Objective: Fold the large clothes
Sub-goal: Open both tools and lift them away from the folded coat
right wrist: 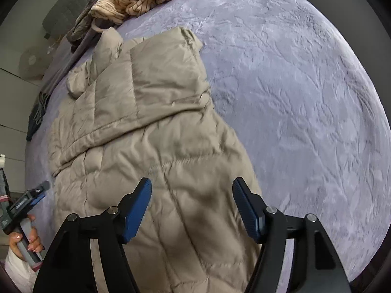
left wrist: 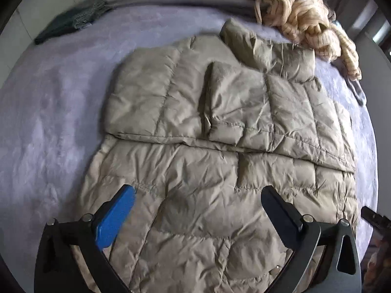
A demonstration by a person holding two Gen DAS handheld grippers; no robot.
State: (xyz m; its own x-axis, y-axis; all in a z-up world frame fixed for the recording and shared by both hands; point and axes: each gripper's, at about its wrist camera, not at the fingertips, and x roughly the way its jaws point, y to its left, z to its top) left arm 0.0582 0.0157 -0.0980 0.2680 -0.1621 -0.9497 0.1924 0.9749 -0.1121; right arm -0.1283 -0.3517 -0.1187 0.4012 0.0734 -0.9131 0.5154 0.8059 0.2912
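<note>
1. The beige quilted puffer jacket [left wrist: 207, 146] lies flat on the lilac plush bed cover [left wrist: 48, 122], partly folded: its far portion is doubled back over the body, leaving a crosswise fold edge [left wrist: 232, 146] about halfway along.

2. The jacket's long axis runs away from both hands, from the near end under the cameras toward the striped cream knit [left wrist: 305, 22] heaped at the far edge of the bed.

3. The left hand-held gripper [left wrist: 198, 195] hangs above the near portion, spread wide, with nothing between its fingers; the quilting lies directly below it.

4. The right hand-held gripper [right wrist: 191, 188] is also spread and empty, poised over the jacket's right-hand edge, bare bed cover just beyond its outer finger.

5. Both sit at about the same distance from the fold edge, side by side across the jacket's width, neither clearly nearer.

6. My judgement: the next fold turns on the near end, which lies below and slightly behind the fingertips, so each gripper would reach down to its own side.
</note>
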